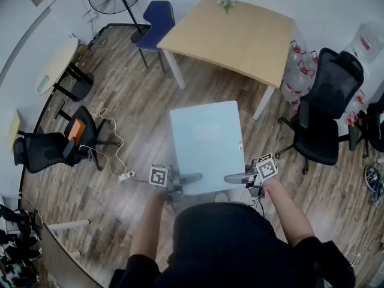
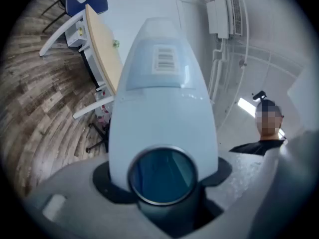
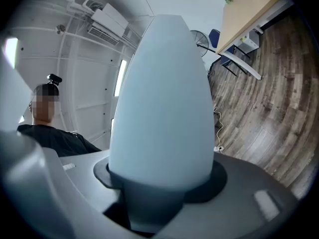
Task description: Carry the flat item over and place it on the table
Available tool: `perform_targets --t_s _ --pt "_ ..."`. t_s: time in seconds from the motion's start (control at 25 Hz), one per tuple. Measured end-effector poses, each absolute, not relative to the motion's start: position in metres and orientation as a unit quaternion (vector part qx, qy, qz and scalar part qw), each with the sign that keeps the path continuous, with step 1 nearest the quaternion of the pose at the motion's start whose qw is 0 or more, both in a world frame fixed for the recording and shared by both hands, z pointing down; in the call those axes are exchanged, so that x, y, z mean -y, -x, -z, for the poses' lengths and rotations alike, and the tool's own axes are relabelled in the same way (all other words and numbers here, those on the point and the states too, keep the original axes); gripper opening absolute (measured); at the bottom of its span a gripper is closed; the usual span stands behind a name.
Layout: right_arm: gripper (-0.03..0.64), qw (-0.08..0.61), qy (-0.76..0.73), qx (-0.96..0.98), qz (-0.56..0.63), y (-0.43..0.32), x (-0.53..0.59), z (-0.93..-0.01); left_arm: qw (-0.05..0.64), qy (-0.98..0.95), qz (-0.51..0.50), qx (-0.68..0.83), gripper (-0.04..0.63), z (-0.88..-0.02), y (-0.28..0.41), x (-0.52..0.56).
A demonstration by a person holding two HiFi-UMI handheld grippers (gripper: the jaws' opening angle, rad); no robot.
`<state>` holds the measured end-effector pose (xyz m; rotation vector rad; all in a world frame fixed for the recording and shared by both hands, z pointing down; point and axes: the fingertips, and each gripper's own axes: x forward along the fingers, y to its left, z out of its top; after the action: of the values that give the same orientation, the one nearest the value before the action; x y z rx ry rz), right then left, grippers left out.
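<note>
Head view: the pale blue panel (image 1: 204, 143) hangs level in the air above the wooden floor, well short of the desk (image 1: 240, 38) ahead. The left gripper (image 1: 191, 177) and right gripper (image 1: 235, 177) each pinch its near edge, jaws closed on the sheet, one near each corner.

All the grip is at that one edge, so the far end has no support. I judge it could droop or slide out of the jaws if either hand tilts or the two drift apart. Carried too low, the leading edge would likely strike the desk's rim. The black chair (image 1: 321, 119) and bottles (image 1: 294, 77) crowd the right side, and a cable (image 1: 114, 149) lies to the left.
</note>
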<state>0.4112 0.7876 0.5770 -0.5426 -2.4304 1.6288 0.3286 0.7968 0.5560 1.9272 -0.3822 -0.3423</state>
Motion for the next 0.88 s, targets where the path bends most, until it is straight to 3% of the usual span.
perform_targets --t_s 0.44,0.88 --pt "0.296 0.104 0.205 0.807 -0.543 -0.417 -0.752 -0.572 0.538 -0.805 0.169 0.183 0.328 -0.551 -0.336 -0.765" --pt "0.288 0.092 0.187 0.800 -0.563 -0.362 -0.684 -0.584 0.557 -0.796 0.166 0.168 0.330 -0.562 -0.281 -0.694"
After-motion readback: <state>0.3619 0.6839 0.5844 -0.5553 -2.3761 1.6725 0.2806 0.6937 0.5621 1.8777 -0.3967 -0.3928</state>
